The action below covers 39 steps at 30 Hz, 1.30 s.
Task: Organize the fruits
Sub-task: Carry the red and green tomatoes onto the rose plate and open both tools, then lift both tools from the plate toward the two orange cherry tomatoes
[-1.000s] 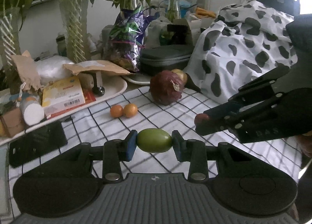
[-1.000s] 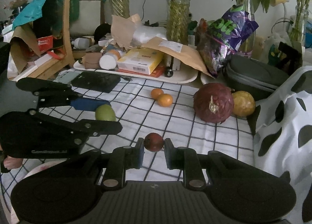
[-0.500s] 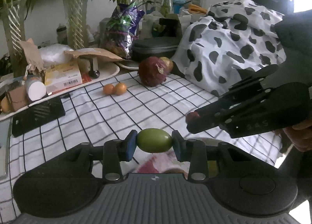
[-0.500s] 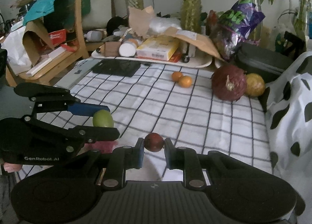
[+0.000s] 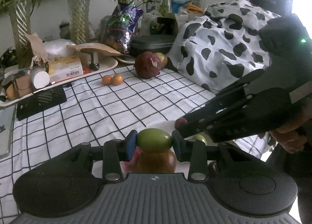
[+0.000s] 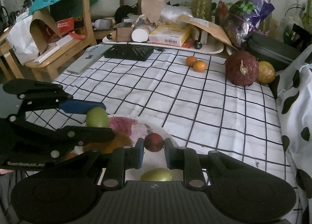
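The left gripper [image 5: 154,143] pinches a green fruit [image 5: 154,140] squarely between its two blue pads, above a white plate [image 6: 156,126] at the near edge of the checked cloth [image 6: 195,97]. The right gripper [image 6: 154,143] pinches a small dark red fruit [image 6: 154,142] between its pads, over the same plate.

The right view shows the plate's rim, with another green fruit [image 6: 156,174] lying on it below the fingers and something pink and orange under the left gripper. The left view hides most of the plate but shows a brown-orange fruit [image 5: 156,161] directly beneath the held green one.

Far across the cloth lie two small oranges [image 6: 196,64], touching, and a big red onion [image 6: 241,68] against a yellow fruit [image 6: 266,72]
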Each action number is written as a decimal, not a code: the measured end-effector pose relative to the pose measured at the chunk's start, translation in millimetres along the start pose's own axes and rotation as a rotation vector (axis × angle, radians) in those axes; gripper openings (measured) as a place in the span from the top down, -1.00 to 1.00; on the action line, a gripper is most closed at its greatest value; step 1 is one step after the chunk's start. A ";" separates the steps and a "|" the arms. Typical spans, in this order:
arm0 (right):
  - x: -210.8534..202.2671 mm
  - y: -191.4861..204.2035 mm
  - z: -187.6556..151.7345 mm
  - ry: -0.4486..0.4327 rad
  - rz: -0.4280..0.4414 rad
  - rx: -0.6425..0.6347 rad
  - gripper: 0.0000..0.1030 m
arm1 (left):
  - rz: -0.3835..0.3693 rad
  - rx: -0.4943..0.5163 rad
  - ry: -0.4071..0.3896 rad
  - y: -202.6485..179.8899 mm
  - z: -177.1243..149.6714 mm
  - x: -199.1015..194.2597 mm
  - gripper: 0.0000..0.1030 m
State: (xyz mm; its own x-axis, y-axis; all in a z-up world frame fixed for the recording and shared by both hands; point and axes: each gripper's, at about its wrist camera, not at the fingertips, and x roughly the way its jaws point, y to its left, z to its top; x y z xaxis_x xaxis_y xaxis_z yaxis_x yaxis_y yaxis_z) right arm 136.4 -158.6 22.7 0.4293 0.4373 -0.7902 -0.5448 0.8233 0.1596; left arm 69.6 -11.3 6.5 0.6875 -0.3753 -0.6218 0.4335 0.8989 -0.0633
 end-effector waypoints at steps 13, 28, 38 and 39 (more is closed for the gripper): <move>-23.3 -0.9 -7.0 -0.076 -0.070 0.048 -0.65 | -0.008 -0.003 0.018 -17.0 -14.7 -18.9 0.28; -58.7 1.4 -39.0 -0.103 -0.137 0.118 -0.84 | -0.028 0.095 0.096 -42.0 -28.7 -6.4 0.27; -58.2 2.1 -42.8 -0.089 -0.156 0.115 -0.89 | 0.030 0.115 0.059 -44.7 -25.9 -12.8 -0.36; -58.1 2.0 -42.8 -0.088 -0.157 0.116 -0.89 | 0.032 0.106 0.058 -43.9 -25.2 -13.6 -0.36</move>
State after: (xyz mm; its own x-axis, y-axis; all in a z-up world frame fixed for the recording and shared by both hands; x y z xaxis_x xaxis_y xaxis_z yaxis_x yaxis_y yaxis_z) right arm 79.5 -197.8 43.6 0.5666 0.3263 -0.7567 -0.3822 0.9176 0.1096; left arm 26.6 -40.0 -1.9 0.6687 -0.3305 -0.6661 0.4729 0.8803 0.0380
